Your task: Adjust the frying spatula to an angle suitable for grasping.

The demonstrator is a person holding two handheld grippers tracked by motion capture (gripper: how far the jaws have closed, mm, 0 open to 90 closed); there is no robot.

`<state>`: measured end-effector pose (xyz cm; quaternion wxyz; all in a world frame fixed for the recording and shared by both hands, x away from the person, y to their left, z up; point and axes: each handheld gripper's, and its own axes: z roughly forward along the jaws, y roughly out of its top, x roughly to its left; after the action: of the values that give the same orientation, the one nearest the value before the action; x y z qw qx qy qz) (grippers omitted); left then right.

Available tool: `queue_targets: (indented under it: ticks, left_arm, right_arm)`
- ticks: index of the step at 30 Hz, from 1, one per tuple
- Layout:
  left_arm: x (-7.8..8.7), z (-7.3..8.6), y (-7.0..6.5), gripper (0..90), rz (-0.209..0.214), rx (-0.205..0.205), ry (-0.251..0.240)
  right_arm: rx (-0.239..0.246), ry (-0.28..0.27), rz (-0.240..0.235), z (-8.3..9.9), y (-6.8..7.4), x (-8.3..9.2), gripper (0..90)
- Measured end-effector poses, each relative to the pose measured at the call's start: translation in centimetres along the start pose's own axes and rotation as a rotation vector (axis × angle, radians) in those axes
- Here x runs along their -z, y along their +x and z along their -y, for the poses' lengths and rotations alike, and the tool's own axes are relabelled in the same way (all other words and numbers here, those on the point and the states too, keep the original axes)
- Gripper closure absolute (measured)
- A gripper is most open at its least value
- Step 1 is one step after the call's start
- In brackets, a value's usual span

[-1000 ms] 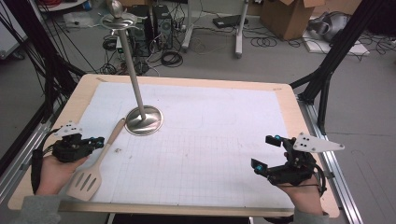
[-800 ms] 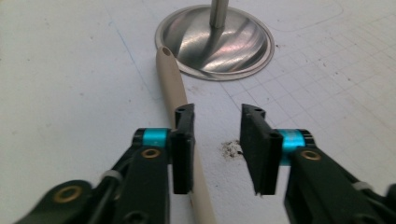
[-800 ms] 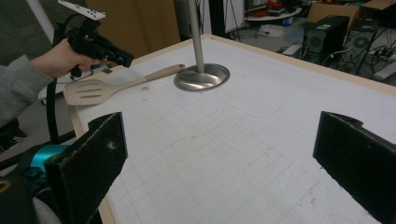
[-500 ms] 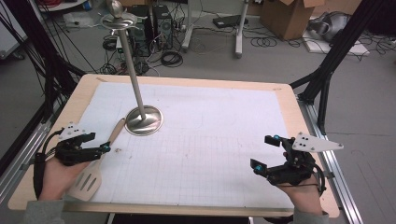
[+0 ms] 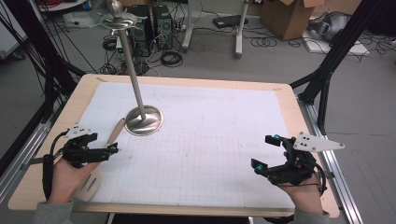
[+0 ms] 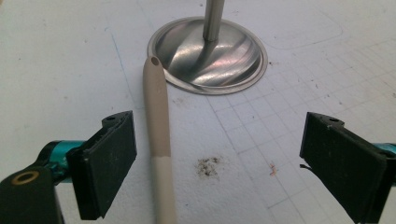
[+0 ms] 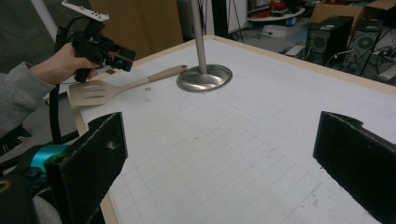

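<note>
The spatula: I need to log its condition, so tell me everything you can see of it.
The spatula is beige, matte, plastic or silicone by its look, with a slotted flat blade and a long handle with a hole at the end. It lies flat on the white gridded mat, its handle tip at the rim of the steel stand base. The left gripper straddles the handle, its fingers apart and not touching it.

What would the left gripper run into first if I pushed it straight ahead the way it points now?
Probably the round steel base of the stand: the left gripper looks along the spatula handle, which lies between its open jaws, toward that base. Depth is uncertain.
</note>
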<state>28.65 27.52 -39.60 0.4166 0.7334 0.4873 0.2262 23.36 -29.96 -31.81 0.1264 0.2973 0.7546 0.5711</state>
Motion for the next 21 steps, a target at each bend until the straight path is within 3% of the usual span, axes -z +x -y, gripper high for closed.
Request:
queue_targets:
  ticks: [12, 21]
  left_arm:
    - [-0.1, 0.8, 0.1, 12.1, -0.021, 0.011, 0.019]
    - [0.2, 1.8, -0.1, 12.7, -0.051, 0.005, 0.03]
  right_arm:
    - [-0.012, 0.007, 0.003, 0.0, -0.5, -0.5, 1.7]
    - [0.001, 0.021, -0.03, -0.4, -0.6, -2.0, 1.7]
